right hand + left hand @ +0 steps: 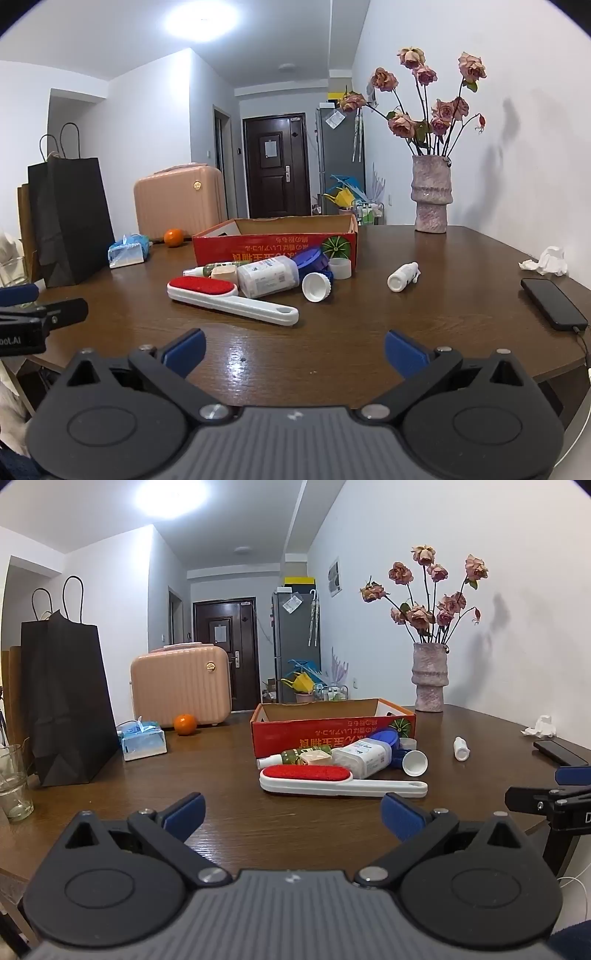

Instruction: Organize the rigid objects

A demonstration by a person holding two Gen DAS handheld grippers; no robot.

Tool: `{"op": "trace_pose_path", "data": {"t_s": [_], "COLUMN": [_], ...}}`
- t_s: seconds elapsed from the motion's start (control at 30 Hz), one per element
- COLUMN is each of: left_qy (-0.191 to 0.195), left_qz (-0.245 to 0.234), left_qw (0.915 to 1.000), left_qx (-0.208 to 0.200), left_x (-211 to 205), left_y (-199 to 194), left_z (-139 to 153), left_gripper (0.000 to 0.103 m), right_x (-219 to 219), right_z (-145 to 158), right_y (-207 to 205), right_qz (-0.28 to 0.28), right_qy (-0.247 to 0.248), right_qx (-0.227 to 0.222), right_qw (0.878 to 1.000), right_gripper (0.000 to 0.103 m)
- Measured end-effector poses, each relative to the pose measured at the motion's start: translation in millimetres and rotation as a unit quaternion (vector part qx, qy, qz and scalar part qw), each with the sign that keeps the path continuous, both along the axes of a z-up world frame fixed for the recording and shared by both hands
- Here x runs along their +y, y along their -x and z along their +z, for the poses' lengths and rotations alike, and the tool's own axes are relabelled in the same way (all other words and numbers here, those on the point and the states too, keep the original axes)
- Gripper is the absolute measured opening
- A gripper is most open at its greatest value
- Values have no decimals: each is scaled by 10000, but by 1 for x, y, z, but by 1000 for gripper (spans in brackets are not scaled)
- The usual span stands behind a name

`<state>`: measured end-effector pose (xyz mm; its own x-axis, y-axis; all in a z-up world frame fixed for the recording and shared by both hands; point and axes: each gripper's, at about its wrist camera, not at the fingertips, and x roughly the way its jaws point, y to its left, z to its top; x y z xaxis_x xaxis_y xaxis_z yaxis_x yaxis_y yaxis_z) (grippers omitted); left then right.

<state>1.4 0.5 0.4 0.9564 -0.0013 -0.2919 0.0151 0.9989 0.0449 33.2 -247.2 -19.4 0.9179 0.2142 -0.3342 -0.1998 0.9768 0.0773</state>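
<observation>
A red cardboard box (pixel 332 731) (pixel 273 248) stands open on the brown table. In front of it lie a white lint brush with a red pad (pixel 332 777) (pixel 221 293), a clear white-labelled bottle (pixel 364 757) (pixel 267 277), a green spray bottle (pixel 291 757) (pixel 214 268), a blue lid (pixel 386 738) (pixel 310 258), a white cup (pixel 414 763) (pixel 316 287) and a small white bottle (pixel 461 748) (pixel 402 277). My left gripper (pixel 293 816) is open and empty, short of the brush. My right gripper (pixel 294 349) is open and empty, near the table's front edge.
A pink vase of dried roses (pixel 430 679) (pixel 432 195) stands at the back right. A black paper bag (pixel 62 701), a tissue pack (pixel 142 740), an orange (pixel 184 724), a pink suitcase (pixel 181 683) and a glass (pixel 13 786) are at left. A phone (pixel 552 302) and crumpled tissue (pixel 548 260) lie at right.
</observation>
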Motion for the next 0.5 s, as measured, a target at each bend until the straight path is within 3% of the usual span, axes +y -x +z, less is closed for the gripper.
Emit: {"op": "trace_pose_path", "data": {"t_s": [0.5], "left_qy": [-9], "left_qz": [95], "left_qw": [9997], "left_qx": [-242], "left_x": [3], "left_y": [2], "left_z": [1], "left_gripper": [103], "right_x": [0], "right_z": [2], "right_y": [2], "right_qz": [-54], "right_qy": [8], "right_qx": [-20], "right_qw": [10000], "right_gripper": [103]}}
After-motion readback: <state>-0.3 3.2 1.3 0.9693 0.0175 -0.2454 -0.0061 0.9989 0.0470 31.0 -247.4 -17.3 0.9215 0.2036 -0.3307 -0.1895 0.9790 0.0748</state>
